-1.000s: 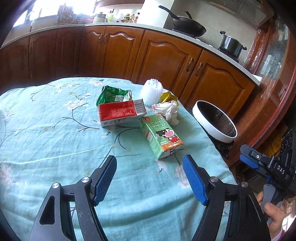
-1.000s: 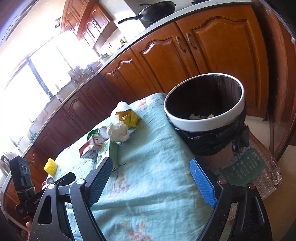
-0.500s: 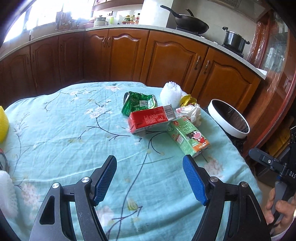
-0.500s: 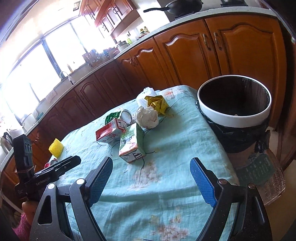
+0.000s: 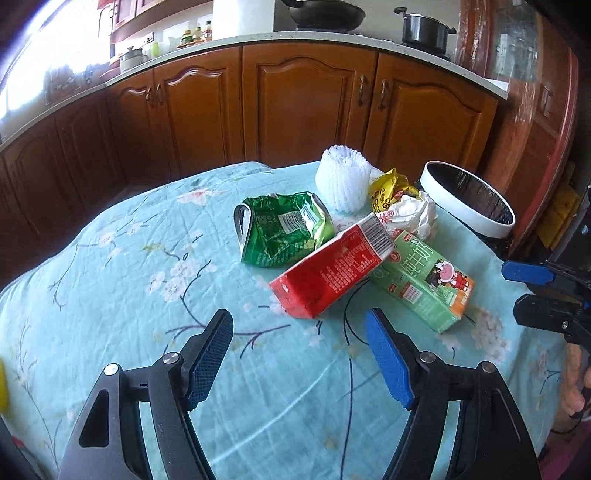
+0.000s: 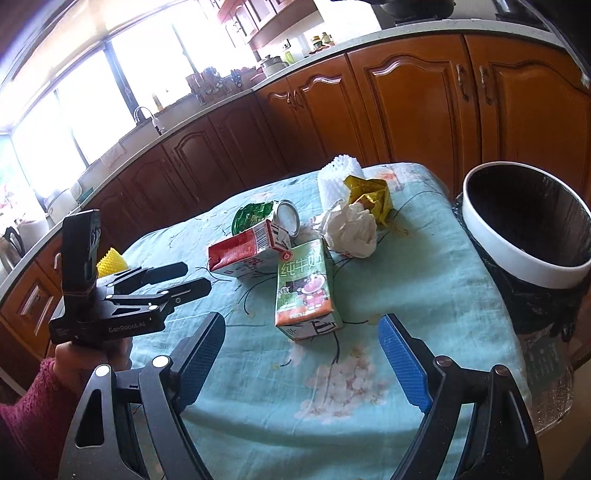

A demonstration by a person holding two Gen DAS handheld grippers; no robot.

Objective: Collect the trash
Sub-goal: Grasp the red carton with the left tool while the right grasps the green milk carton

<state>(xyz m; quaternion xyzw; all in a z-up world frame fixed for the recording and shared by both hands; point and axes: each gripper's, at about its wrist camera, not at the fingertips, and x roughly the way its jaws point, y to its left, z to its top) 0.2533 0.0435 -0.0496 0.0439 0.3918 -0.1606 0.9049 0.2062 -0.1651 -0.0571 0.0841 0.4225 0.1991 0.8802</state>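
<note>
Trash lies in a heap on the light blue flowered tablecloth [image 5: 110, 295]: a red carton [image 5: 328, 269] [image 6: 240, 251], a green milk carton [image 5: 421, 280] [image 6: 304, 291], a crumpled green bag [image 5: 284, 229], a white foam net [image 5: 343, 179], a yellow wrapper [image 5: 391, 186] and a wad of white paper [image 6: 351, 230]. A white-rimmed bin with a black liner [image 5: 469, 199] [image 6: 524, 229] stands past the table's right edge. My left gripper [image 5: 299, 325] is open, just short of the red carton. My right gripper [image 6: 301, 328] is open, its fingers flanking the near end of the green carton without touching it.
Wooden kitchen cabinets [image 5: 295, 110] run behind the table, with a pan and a pot [image 5: 424, 27] on the counter. A yellow foam net [image 6: 110, 260] lies at the table's far left. A hand in a pink sleeve [image 6: 44, 387] holds the left gripper.
Both grippers have slid across the table toward the heap and rolled. The cartons now sit closer and more central in both views. Both stay open.
</note>
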